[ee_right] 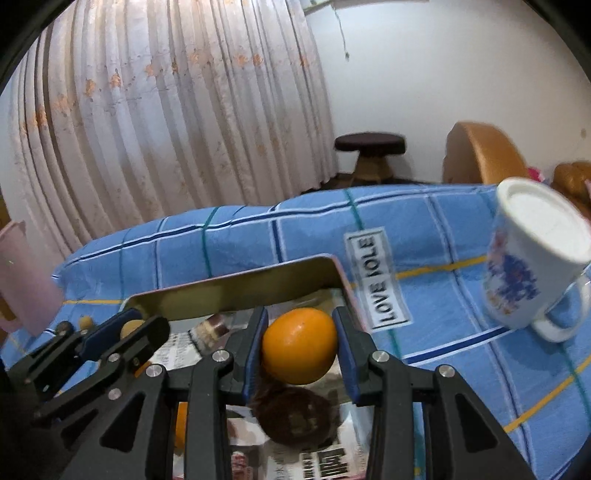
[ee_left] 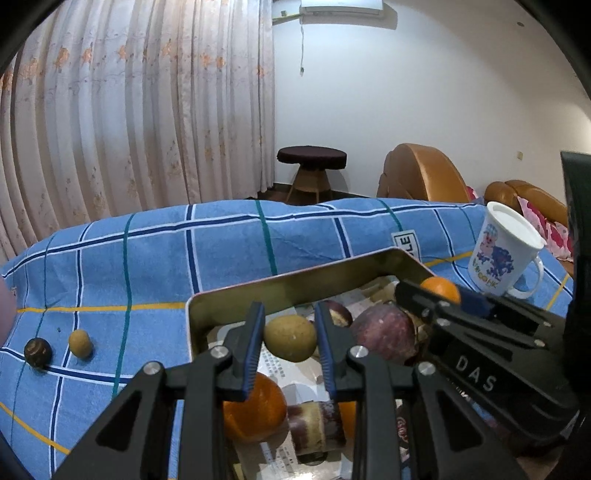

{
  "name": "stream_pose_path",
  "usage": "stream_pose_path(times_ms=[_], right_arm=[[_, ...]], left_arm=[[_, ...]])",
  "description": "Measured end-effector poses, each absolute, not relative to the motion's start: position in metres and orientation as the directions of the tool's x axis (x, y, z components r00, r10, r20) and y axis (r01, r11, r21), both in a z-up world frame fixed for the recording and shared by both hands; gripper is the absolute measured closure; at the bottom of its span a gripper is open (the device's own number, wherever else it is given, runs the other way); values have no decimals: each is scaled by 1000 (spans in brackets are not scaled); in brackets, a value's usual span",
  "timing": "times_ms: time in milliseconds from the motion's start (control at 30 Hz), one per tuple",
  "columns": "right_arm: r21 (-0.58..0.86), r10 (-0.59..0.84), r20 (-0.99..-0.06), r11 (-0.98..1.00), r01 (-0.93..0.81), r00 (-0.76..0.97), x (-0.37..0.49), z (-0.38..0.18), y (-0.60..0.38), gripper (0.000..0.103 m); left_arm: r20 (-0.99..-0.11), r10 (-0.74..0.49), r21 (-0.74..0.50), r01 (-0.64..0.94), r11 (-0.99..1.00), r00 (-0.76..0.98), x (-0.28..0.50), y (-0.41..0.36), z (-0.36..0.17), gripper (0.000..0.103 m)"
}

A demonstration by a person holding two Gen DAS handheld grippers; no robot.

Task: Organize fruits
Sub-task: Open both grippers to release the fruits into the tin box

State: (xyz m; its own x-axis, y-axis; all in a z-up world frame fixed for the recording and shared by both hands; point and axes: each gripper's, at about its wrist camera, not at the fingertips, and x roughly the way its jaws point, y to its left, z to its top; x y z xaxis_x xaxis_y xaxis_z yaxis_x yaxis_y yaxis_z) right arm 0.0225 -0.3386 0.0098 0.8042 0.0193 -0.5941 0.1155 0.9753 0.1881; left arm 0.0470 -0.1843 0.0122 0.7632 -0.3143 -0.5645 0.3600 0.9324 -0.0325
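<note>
Holding fruit over the gold rectangular metal tray (ee_left: 236, 295) | left gripper (ee_left: 290, 338) clamps a small tan-green round fruit (ee_left: 290, 336); right gripper (ee_right: 299, 345) clamps a smooth orange citrus (ee_right: 300, 345) | step: placing | next: lower, release gently inside tray

Blue checked cloth (ee_left: 229, 258) covering the counter, bearing a sewn label reading "LOVE IOLE" (ee_right: 376, 277). White cartoon-printed mug (ee_left: 502, 254) standing upside down on the cloth at right. Behind: floral curtain (ee_left: 129, 110) at left; dark-topped round stool (ee_left: 312, 162) against the white wall (ee_left: 424, 92); orange leather armchair (ee_left: 421, 173) at right; air conditioner (ee_left: 341, 7) mounted overhead.
</note>
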Motion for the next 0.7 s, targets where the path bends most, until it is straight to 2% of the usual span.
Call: stream_pose_path(times_ms=[100,267,300,333,400,467,600,700], right_arm=[[261,97,-587,962,74,804,22,8,-341,63],[317,139,-585,946,67,799,22,8,-344,48],[335,150,-578,940,66,802,21,8,-346,41],[361,164,-565,931,63,808,19,9,-349,38],[389,175,-538,919,59,825,14,12,-353,38],[399,168,-514,915,61,841,10,17,-355,38],[422,133,-459,903,84,879,-2,25,-363,38],[395,72,-439,911,120,896,-10,30,-367,38]], left_arm=[[-568,-306,-27,354,935,764,48,-185,12,74],[-574,-297,-38,337,941,763,50,-182,11,70],[-579,-296,-39,337,941,760,50,-182,11,62],[-580,-293,-38,334,942,760,50,-181,11,49],[-573,-288,-40,325,945,767,47,-180,12,35],[-560,-290,-43,322,946,776,44,-178,15,28],[-541,-304,-69,318,945,784,38,-171,20,6],[-506,-299,-69,307,949,809,32,-164,26,3]])
